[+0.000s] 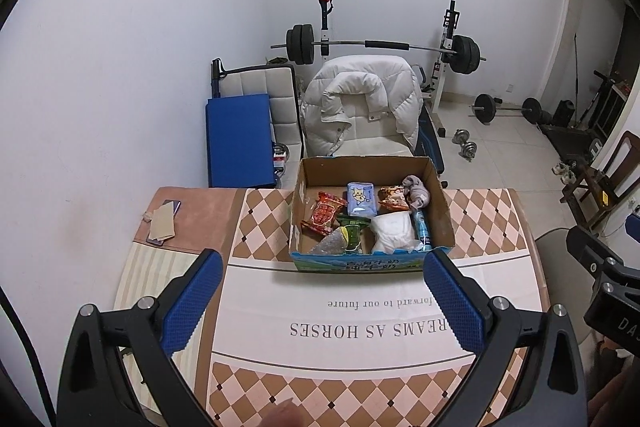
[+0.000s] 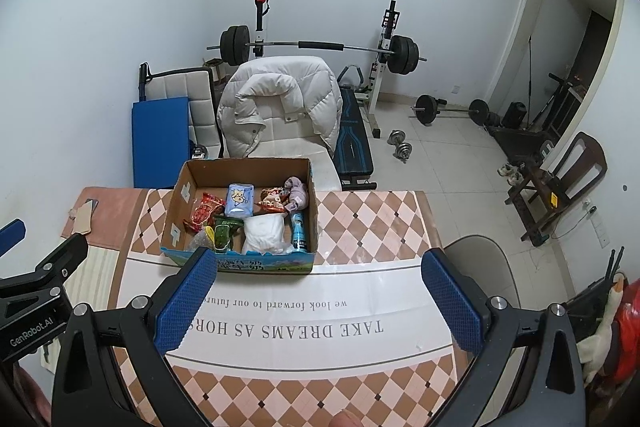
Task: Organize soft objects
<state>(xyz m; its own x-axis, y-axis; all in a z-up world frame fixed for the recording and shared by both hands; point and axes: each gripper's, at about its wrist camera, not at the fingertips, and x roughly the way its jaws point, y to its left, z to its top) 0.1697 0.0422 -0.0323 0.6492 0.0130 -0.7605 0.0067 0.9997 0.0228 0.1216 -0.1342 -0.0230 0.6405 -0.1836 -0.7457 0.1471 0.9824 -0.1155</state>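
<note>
An open cardboard box (image 1: 442, 211) stands on the table and also shows in the right wrist view (image 2: 176, 211). Inside lie a red snack pack (image 1: 323, 215), a blue tissue pack (image 1: 361, 198), a grey-purple sock bundle (image 1: 417, 191), a white soft pack (image 1: 394, 231), a green pack (image 1: 352, 233) and a blue tube (image 1: 421, 231). My left gripper (image 1: 323, 301) is open and empty, above the table just in front of the box. My right gripper (image 2: 318, 301) is open and empty, in front of the box and to its right.
The table (image 1: 360, 383) has a checkered cloth with printed text. A phone and a card (image 1: 163, 222) lie at its far left. A chair with a white jacket (image 1: 360, 103), a blue mat (image 1: 238, 139) and a barbell rack (image 1: 380, 47) stand behind it.
</note>
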